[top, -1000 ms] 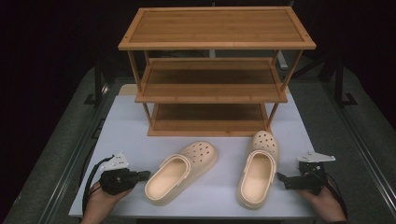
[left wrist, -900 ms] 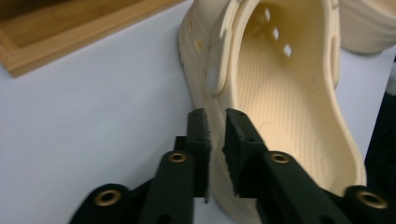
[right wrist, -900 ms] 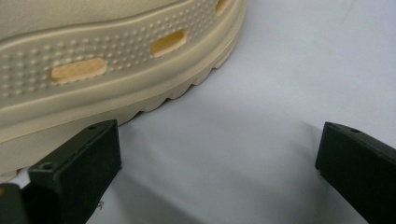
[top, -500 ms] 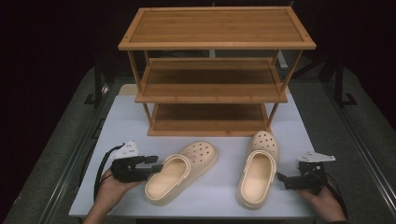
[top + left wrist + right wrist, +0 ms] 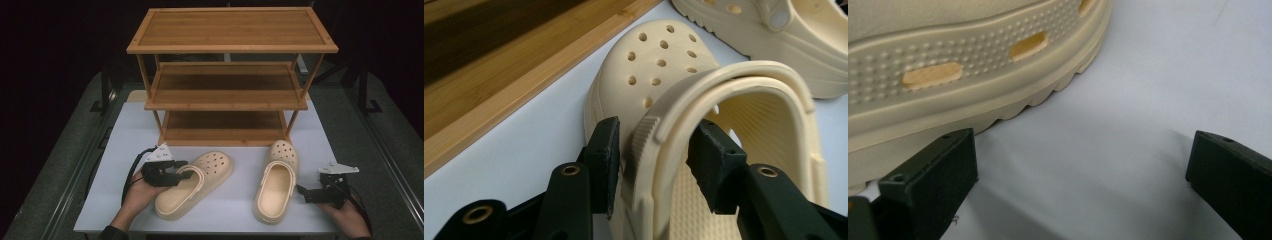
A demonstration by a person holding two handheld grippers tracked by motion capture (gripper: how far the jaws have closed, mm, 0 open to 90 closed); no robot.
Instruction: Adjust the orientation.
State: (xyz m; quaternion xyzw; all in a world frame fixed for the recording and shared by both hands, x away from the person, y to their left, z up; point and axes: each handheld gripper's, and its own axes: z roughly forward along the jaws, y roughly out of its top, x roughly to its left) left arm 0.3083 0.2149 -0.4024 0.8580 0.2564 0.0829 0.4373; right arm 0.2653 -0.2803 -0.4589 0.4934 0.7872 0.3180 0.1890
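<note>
The left clog (image 5: 192, 184) lies near the desk's front-left edge, its rim and heel strap (image 5: 704, 95) between the left gripper (image 5: 186, 172) jaws – just opened, pads not pressing. The right gripper (image 5: 301, 190) gapes wide beside the right clog (image 5: 276, 184), whose pebbled sidewall (image 5: 948, 75) fills the right gripper view – no lettering legible; the bamboo rack (image 5: 230, 75) stands behind.

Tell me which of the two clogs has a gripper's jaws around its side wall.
The left clog, lying askew: the left gripper straddles its wall and strap. The right clog lies straight, with the right gripper beside it.
</note>
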